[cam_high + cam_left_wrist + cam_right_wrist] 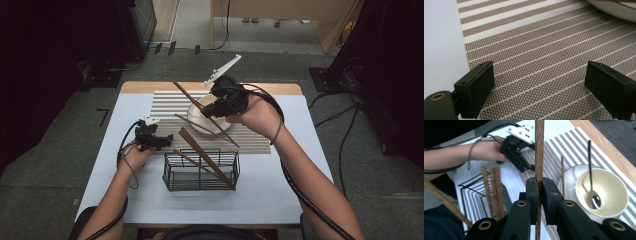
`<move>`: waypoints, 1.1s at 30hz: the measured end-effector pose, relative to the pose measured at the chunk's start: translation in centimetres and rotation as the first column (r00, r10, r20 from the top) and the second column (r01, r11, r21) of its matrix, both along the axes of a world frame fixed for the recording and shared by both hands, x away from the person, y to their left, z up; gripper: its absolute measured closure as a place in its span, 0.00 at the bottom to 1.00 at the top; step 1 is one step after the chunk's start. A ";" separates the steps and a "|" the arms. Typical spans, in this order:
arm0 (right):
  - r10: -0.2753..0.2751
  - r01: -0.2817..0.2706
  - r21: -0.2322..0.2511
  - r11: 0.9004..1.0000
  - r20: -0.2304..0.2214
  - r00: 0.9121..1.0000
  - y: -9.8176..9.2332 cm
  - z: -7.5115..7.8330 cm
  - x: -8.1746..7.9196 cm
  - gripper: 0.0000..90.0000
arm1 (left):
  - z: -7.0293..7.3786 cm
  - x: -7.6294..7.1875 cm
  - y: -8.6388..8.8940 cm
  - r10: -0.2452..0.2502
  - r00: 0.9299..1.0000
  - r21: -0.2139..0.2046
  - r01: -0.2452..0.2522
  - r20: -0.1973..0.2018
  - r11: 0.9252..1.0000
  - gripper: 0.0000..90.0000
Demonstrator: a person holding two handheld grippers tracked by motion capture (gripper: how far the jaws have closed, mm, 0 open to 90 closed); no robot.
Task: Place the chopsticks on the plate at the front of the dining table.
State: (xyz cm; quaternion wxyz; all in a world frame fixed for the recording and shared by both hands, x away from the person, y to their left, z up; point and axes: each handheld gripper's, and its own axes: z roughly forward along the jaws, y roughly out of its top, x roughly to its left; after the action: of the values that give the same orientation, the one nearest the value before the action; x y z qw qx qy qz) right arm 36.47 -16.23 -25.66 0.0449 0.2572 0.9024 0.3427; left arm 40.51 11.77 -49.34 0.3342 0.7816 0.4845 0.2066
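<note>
Chopstick (539, 150) work is in hand: the right gripper (539, 188) has its two black jaws pressed together on a single dark wooden stick, pinched somewhere along its middle so that it runs straight up and down through the right gripper view. In the high view that stick (187, 95) slants up and away from the right gripper (214, 107), held in the air above the white bowl (196, 112), which sits on the striped mat (170, 102) toward the far edge of the desk (300, 165). It looks light, thin and rigid, a smooth lacquered rod that could easily swivel or slip lengthways between flat pads, so a grip near the middle, as here, seems the safest for balance; holding near an end would let it droop and twist. More chopsticks (205, 159) lean in the wire basket (200, 172) just off the mat's near edge, and another (205, 129) lies across the bowl's near rim. Inside the bowl rests a dark spoon (592, 192). The left gripper (165, 140) hovers low over the mat's left edge, beside the basket, its jaws spread wide with nothing between them, bare woven mat (544, 62) showing past the pads (482, 87). Dropping the stick tip-first into the basket calls for a gentle release, since it may bounce off the wires
</note>
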 end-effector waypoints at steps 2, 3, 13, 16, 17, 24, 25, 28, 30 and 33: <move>-0.006 0.006 -0.012 1.000 -0.002 1.000 0.0 -0.2 0.3 0.95 | 0.1 0.0 -0.1 -0.006 1.000 -0.007 0.006 0.004 1.000 0.10; -0.012 0.012 -0.016 1.000 -0.008 1.000 -0.1 -0.3 0.5 0.95 | 0.1 0.0 -0.2 -0.007 1.000 -0.008 0.007 0.005 1.000 0.10; -0.029 0.027 -0.081 0.996 -0.028 0.999 0.4 -1.9 2.2 0.95 | 0.3 -0.1 -1.0 -0.028 0.999 -0.034 0.028 -0.018 0.999 0.11; -0.031 0.028 -0.094 0.995 -0.038 0.999 0.7 -2.6 2.6 0.95 | 0.2 0.0 -1.2 -0.032 0.999 -0.037 0.030 -0.029 0.999 0.11; -0.034 0.030 -0.099 0.995 -0.044 0.998 0.8 -2.8 2.7 0.95 | 0.2 0.0 -1.2 -0.032 0.999 -0.040 0.031 -0.030 0.999 0.11; -0.034 0.027 -0.131 0.991 -0.052 0.998 1.4 -4.1 3.5 0.95 | 0.2 0.5 -1.5 -0.039 0.999 -0.060 0.037 -0.033 0.998 0.11; -0.036 0.028 -0.133 0.991 -0.055 0.998 1.4 -4.3 3.7 0.95 | 0.2 0.5 -1.5 -0.040 0.999 -0.062 0.038 -0.034 0.997 0.11; -0.043 0.033 -0.148 0.988 -0.063 0.997 1.6 -4.8 4.1 0.95 | 0.2 0.6 -1.6 -0.044 0.998 -0.066 0.042 -0.036 0.997 0.11; -0.044 0.032 -0.160 0.987 -0.071 0.997 1.8 -5.1 4.3 0.95 | 0.2 0.7 -1.8 -0.049 0.998 -0.068 0.046 -0.033 0.997 0.11; -0.042 0.029 -0.172 0.985 -0.075 0.996 2.1 -5.6 4.7 0.95 | 0.3 0.8 -1.8 -0.047 0.999 -0.073 0.045 -0.022 0.996 0.11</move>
State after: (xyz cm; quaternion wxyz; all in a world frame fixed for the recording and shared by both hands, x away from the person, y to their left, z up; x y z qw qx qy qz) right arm 41.15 -14.13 -31.26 0.0377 0.2817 0.9248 0.2528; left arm 41.28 9.94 -49.04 0.3611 0.7824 0.4774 0.1719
